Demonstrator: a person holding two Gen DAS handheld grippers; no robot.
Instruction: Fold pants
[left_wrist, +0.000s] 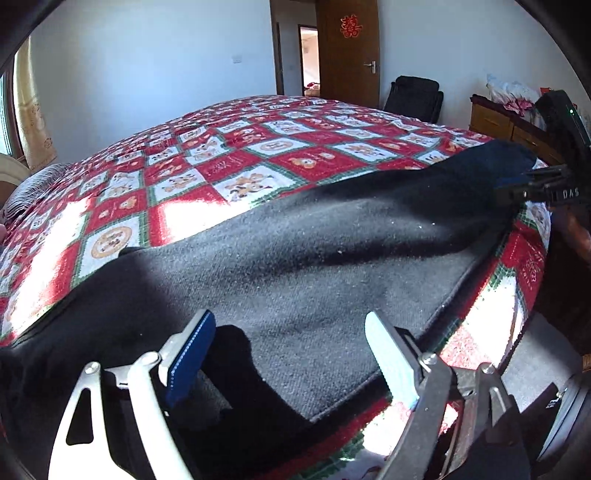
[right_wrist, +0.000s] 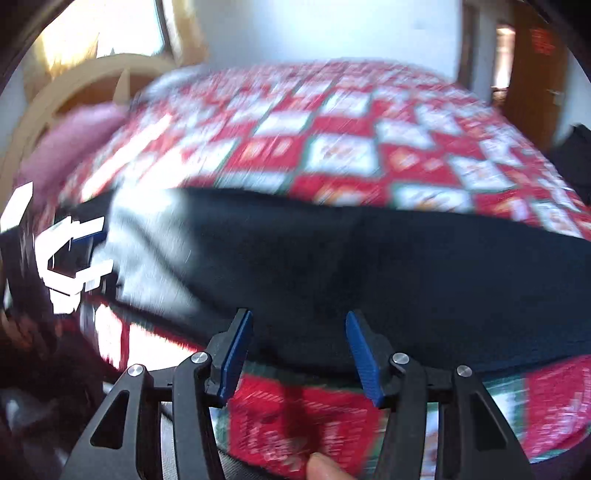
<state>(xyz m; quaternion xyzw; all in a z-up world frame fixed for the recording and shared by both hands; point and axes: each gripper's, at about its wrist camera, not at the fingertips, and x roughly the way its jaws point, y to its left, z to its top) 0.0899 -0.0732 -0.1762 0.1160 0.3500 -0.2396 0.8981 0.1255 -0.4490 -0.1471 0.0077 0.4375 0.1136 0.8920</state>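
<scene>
Black pants (left_wrist: 295, 258) lie flat along the quilt's (left_wrist: 229, 162) near edge. Left gripper (left_wrist: 291, 354) and right gripper (right_wrist: 299, 350) hover released. Only left view shows the door (left_wrist: 347, 55) sharply; right view is blurred.

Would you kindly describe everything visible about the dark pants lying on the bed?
The pants are black to charcoal, of a soft, fuzzy, fleece-like fabric flecked with lint. They lie spread lengthwise along the near edge of the bed, on the red, white and green checked bedspread, partly sunlit, with gentle wrinkles and a seamed edge nearest the bed's side. The left gripper stands open over one end, its fingers straddling the cloth; the right gripper is open at the near edge. Whether either touches the fabric is unclear.
</scene>
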